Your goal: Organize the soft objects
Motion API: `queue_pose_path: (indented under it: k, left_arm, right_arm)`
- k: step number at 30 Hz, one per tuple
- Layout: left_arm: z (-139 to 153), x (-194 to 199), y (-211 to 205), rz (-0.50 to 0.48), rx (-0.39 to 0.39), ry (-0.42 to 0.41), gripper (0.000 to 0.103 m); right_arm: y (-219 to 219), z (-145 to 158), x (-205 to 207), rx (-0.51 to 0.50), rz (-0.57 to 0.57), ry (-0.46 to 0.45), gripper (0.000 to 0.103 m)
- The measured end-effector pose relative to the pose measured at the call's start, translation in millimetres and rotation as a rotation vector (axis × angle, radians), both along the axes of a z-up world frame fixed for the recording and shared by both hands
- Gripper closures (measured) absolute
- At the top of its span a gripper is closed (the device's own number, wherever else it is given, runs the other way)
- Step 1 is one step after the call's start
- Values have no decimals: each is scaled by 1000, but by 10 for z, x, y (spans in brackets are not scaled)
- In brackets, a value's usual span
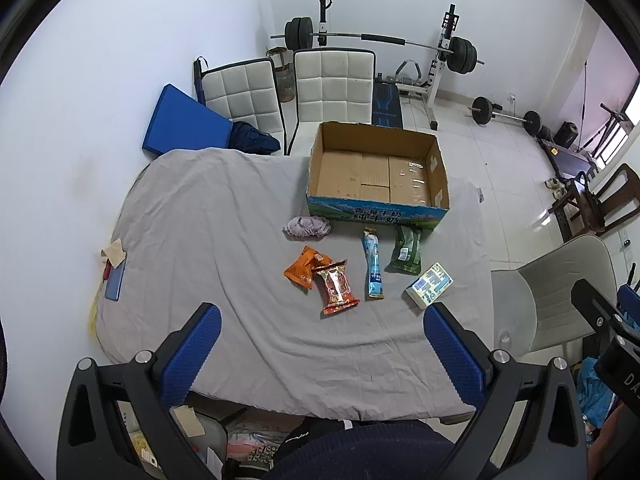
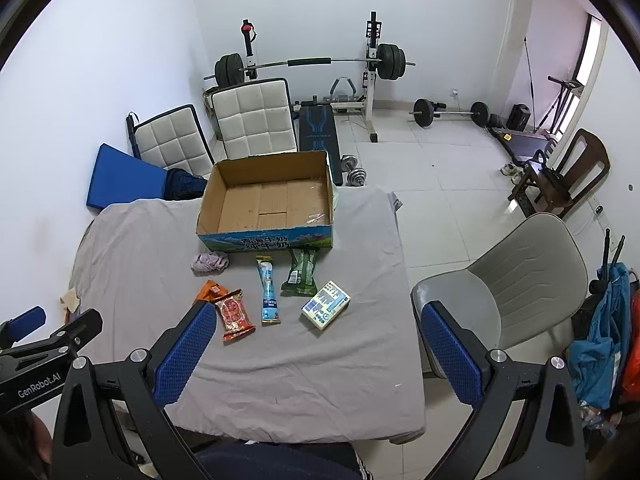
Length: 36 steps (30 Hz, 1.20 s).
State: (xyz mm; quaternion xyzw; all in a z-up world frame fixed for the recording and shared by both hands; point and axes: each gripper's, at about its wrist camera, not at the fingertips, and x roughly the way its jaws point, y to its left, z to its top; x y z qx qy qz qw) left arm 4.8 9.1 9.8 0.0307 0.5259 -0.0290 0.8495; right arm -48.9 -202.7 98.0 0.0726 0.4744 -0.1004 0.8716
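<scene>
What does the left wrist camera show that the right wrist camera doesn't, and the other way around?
Only the left wrist view shows the blue phone lying at the table's left edge, and the right gripper at its right border. Only the right wrist view shows the dumbbells on the floor behind the box, and the left gripper at its left border. Both show the empty cardboard box, the crumpled cloth, the orange packet, red packet, blue tube packet, green packet and white pack on the grey sheet.
</scene>
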Motion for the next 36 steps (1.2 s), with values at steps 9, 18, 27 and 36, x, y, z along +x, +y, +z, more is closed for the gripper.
queue_pose_path:
  k: [9,18,27,36]
  left_arm:
    - [0,-6,-15,-4,-3,-1,0]
    - [44,-11,-43,-1,-3,-9,0]
    - [76,-47,-72,-7,7,-23,0]
    - [101,-58,-41,-11,10,-37,0]
  right_arm:
    - [-17,8,-29,4,1,1,0]
    - [-7,-15,-27,6,12,9,0]
    - [-9,-12,-37,3,13,6,0]
    - [-13,-5,-30,1,11,4,0]
